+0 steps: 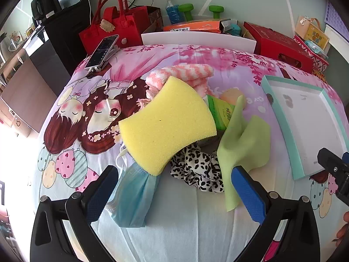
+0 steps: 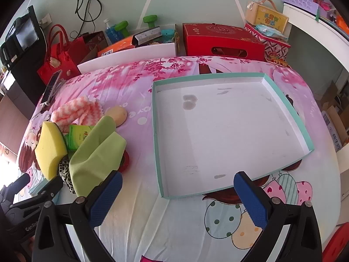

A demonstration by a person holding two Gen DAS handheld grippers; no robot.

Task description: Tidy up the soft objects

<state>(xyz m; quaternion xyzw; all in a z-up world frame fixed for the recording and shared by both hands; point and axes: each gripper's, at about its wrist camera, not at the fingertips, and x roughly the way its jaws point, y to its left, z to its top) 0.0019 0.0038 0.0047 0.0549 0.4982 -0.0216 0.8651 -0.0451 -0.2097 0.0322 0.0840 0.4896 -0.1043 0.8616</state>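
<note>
Sponge (image 1: 168, 124), green cloth (image 1: 244, 144) and face mask (image 1: 133, 196) are heaped beside the shallow box (image 2: 229, 131); left tongs (image 1: 174, 194) and right tongs (image 2: 177, 198) are held spread, pinching nothing.

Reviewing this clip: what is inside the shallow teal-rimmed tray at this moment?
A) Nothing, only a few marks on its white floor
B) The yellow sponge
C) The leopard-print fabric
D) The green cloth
A: the right wrist view shows the tray with a bare white floor, while the yellow sponge, green cloth and leopard-print fabric lie piled on the bedsheet beside it.
</note>
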